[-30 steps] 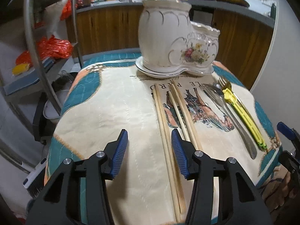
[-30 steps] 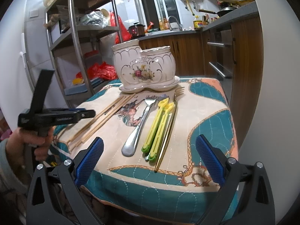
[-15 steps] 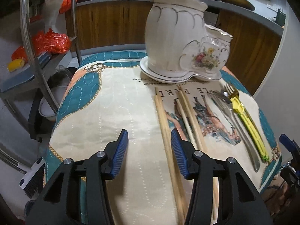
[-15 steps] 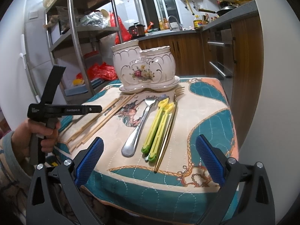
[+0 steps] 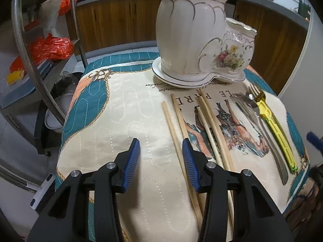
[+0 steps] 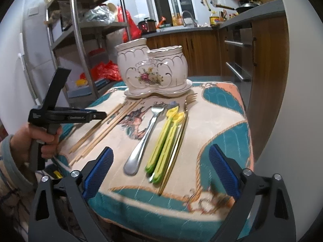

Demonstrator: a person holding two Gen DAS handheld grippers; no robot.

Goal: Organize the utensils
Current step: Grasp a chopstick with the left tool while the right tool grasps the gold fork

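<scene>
A white floral ceramic utensil holder (image 5: pixel 197 40) stands at the back of the cloth-covered table (image 5: pixel 121 109); it also shows in the right wrist view (image 6: pixel 153 70). Several wooden chopsticks (image 5: pixel 201 121) lie side by side in front of it. A silver fork (image 6: pixel 145 133), yellow-green handled utensils (image 6: pixel 165 139) and a gold fork (image 6: pixel 177 139) lie to their right. My left gripper (image 5: pixel 160 157) is open and empty, low over the cloth just left of the chopsticks. My right gripper (image 6: pixel 161 173) is wide open and empty at the table's near edge, in front of the forks.
A metal shelf rack (image 5: pixel 40 60) with orange bags (image 5: pixel 50 48) stands left of the table. Wooden kitchen cabinets (image 6: pixel 201 50) and a counter run behind. A white wall (image 6: pixel 292 121) is close on the right. The cloth's left half (image 5: pixel 113 121) has no utensils on it.
My left gripper has moved forward over the table, closer to the holder, still open. My right gripper has moved forward slightly toward the forks.
</scene>
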